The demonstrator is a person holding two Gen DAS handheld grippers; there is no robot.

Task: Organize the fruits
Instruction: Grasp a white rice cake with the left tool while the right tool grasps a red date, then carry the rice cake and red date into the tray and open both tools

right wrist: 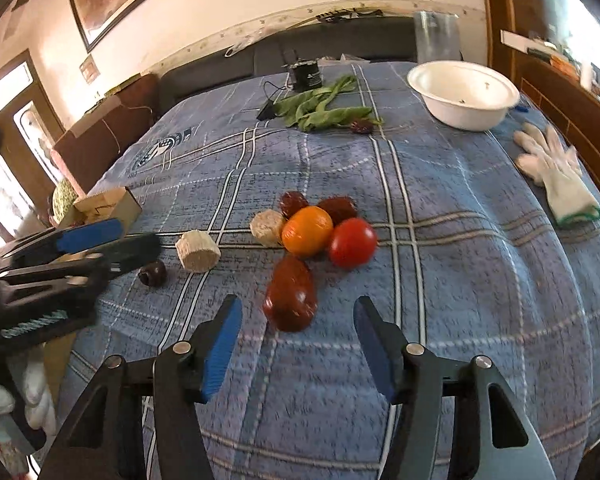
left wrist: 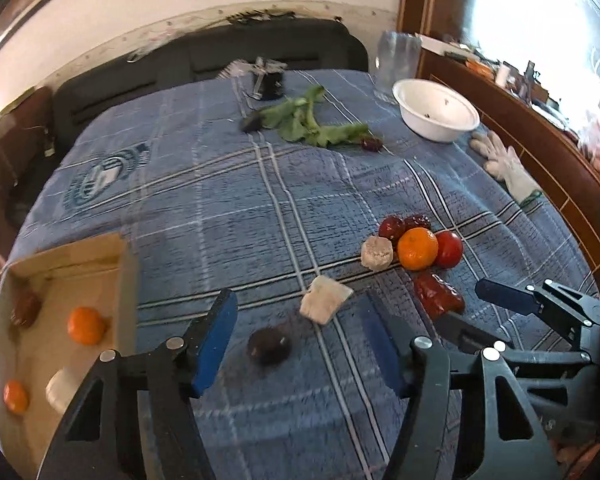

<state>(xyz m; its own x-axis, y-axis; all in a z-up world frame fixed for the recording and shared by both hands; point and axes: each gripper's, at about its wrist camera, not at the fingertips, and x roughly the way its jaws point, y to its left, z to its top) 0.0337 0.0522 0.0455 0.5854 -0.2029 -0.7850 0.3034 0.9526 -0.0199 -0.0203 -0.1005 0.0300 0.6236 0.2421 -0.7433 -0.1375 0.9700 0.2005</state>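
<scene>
A blue plaid cloth (right wrist: pixel 480 280) covers the whole table, the largest thing in either view. At nine o'clock in the left wrist view an open cardboard box (left wrist: pixel 60 276) sits on the cloth's edge; it holds two small oranges (left wrist: pixel 86 325), a dark brownish fruit and a pale round piece. At one o'clock a white bowl (right wrist: pixel 464 94) stands far back, with a bunch of green leaves (right wrist: pixel 320 106) at twelve o'clock and a white glove (right wrist: pixel 556 176) at two o'clock, all well apart from the fruit.

The left gripper (left wrist: pixel 300 340) has its jaws apart, pressing on nothing; a small dark round fruit (left wrist: pixel 269 345) lies on the cloth between its blue pads (left wrist: pixel 216 344), nearer the left one and not touching either. A pale cut chunk (left wrist: pixel 325 299) lies just beyond, at twelve o'clock from that gripper.

The right gripper (right wrist: pixel 296 344) is likewise parted and empty. Just ahead of it, at twelve o'clock and slightly left of the midline, lies a dark red oblong fruit (right wrist: pixel 291 298), blurred; its long axis runs away from the gripper, tilted a little toward one o'clock. It sits beyond the fingertips, not between them.

Past it, a cluster: an orange (right wrist: pixel 307 231) in the middle, a red tomato (right wrist: pixel 352 242) touching it at three o'clock, two dark red fruits behind, and a pale round chunk (right wrist: pixel 267 227) at nine o'clock.
</scene>
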